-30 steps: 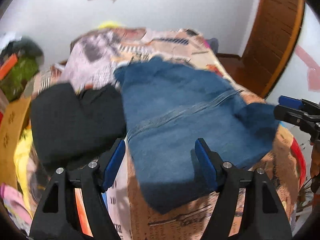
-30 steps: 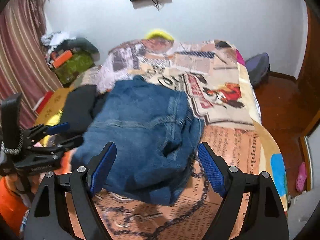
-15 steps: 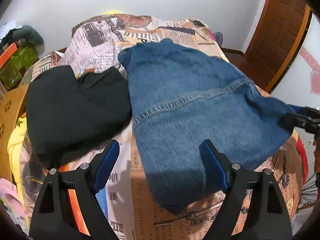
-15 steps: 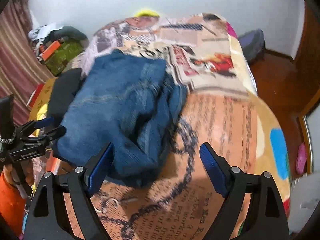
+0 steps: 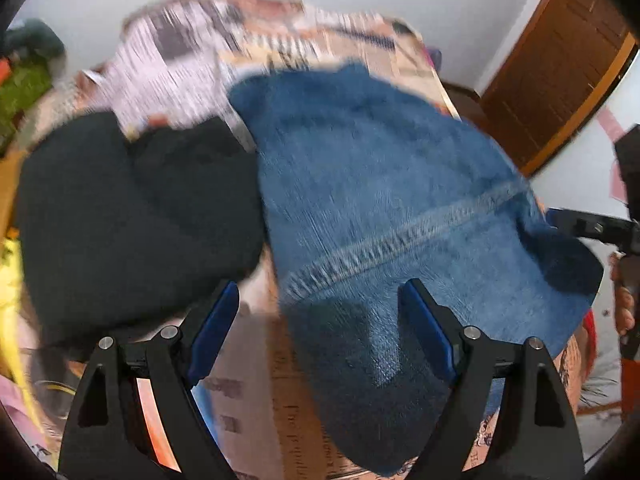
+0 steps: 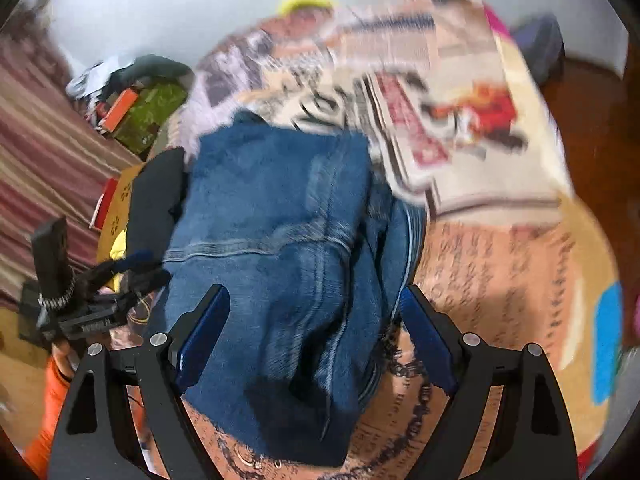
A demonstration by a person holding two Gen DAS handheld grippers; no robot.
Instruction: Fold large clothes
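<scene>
Right wrist: bare bedspread (image 6: 500,280) beside jeans (image 6: 280,220).

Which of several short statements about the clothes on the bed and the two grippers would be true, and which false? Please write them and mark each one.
1. The folded blue denim garment lies on the newspaper-print bedspread. True.
2. The left gripper is clamped on the denim. False: its jaws stand wide apart above the cloth and press on nothing.
3. A dark black garment lies beside the denim, on its left in the left wrist view. True.
4. The right gripper holds the black garment. False: it is open, over the near end of the denim.
5. The bedspread is plain white. False: it is covered with printed text and pictures.
</scene>
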